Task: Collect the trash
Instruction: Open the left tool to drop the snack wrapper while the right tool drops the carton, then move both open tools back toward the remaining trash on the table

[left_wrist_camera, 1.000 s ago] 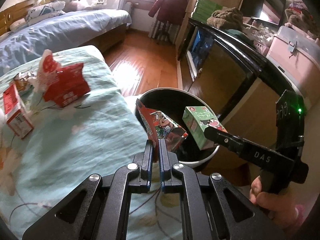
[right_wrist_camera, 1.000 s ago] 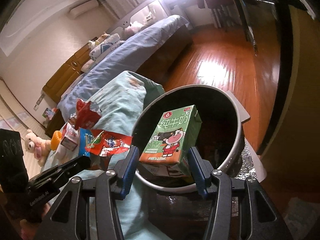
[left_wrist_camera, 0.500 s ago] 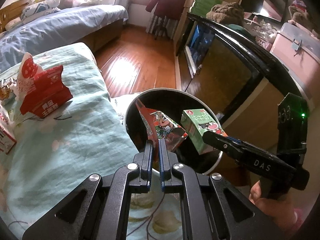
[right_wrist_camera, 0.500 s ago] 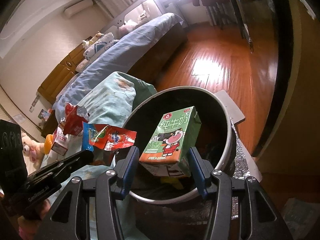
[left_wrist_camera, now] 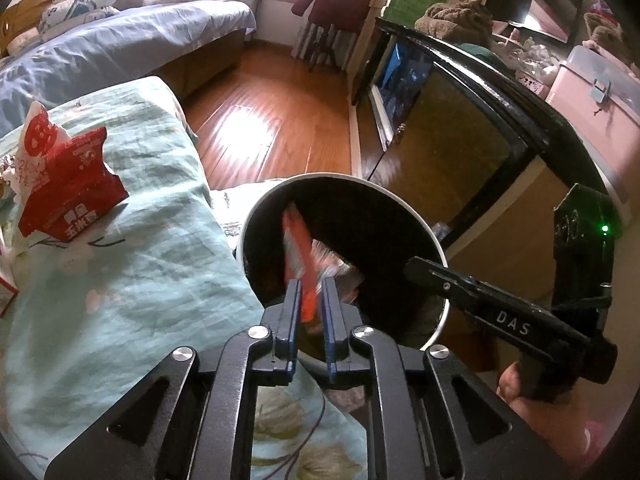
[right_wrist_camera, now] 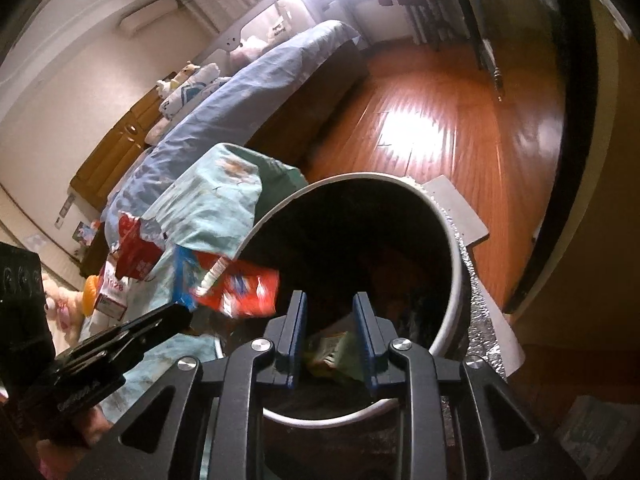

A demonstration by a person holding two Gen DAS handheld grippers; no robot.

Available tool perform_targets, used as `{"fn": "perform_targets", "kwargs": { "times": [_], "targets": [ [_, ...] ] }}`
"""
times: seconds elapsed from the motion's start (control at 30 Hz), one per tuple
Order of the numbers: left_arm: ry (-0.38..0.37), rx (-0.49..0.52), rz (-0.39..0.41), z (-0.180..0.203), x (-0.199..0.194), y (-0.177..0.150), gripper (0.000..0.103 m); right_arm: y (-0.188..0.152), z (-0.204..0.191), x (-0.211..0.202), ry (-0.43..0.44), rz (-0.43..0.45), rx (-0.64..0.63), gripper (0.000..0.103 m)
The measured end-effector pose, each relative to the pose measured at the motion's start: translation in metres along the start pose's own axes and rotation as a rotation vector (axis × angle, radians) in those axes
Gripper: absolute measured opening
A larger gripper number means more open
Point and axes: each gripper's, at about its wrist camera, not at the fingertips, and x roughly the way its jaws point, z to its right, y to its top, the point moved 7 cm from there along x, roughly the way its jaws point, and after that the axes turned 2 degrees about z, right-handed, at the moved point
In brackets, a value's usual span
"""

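Right now both grippers hang over the trash bin point(left_wrist_camera: 434, 240). "DAS" is printed in white on the right gripper point(right_wrist_camera: 330, 336), whose fingers stand apart, the green milk carton point(right_wrist_camera: 334, 354) lying loose below them inside the bin. The left gripper point(left_wrist_camera: 308, 316) is parted slightly, with the blurred red snack wrapper point(left_wrist_camera: 298, 252) between its fingers above the bin's mouth. Beside the bin, on the teal quilt point(left_wrist_camera: 132, 264), a red packet point(left_wrist_camera: 68, 196) with white Chinese characters remains. Past the bin, a dark glass-fronted cabinet point(left_wrist_camera: 452, 136) crowds close.

Blurred red snack wrapper point(left_wrist_camera: 301, 252) tilts over the round bin point(left_wrist_camera: 256, 220); green milk carton point(right_wrist_camera: 334, 354) lies inside.
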Motion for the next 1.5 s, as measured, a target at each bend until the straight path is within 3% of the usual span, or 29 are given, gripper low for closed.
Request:
{"fn": "perform_targets", "kwargs": {
  "times": [0.07,0.5,0.63,0.93,1.13,1.5],
  "targets": [
    [0.004,-0.002,0.006,-0.001,-0.002,-0.002,0.022,0.000,0.000,-0.002,-0.001,0.005,0.003,0.026],
    [0.042,-0.034,0.040,-0.021,-0.032,-0.020,0.022,-0.003,-0.024,-0.010,0.025,0.012,-0.018,0.029],
    [0.067,-0.069,0.055,-0.037,-0.047,-0.029,0.028,-0.008,-0.042,-0.009,0.044,0.009,-0.040,0.039],
    [0.143,-0.141,0.102,-0.081,-0.082,-0.049,0.033,-0.024,-0.087,-0.002,0.094,-0.018,-0.102,0.048],
    [0.178,-0.194,0.117,-0.107,-0.097,-0.059,0.038,-0.034,-0.117,0.005,0.133,-0.038,-0.139,0.064],
    [0.268,-0.309,0.154,-0.165,-0.127,-0.077,0.059,-0.048,-0.166,0.024,0.179,-0.073,-0.214,0.081]
  ]
}}
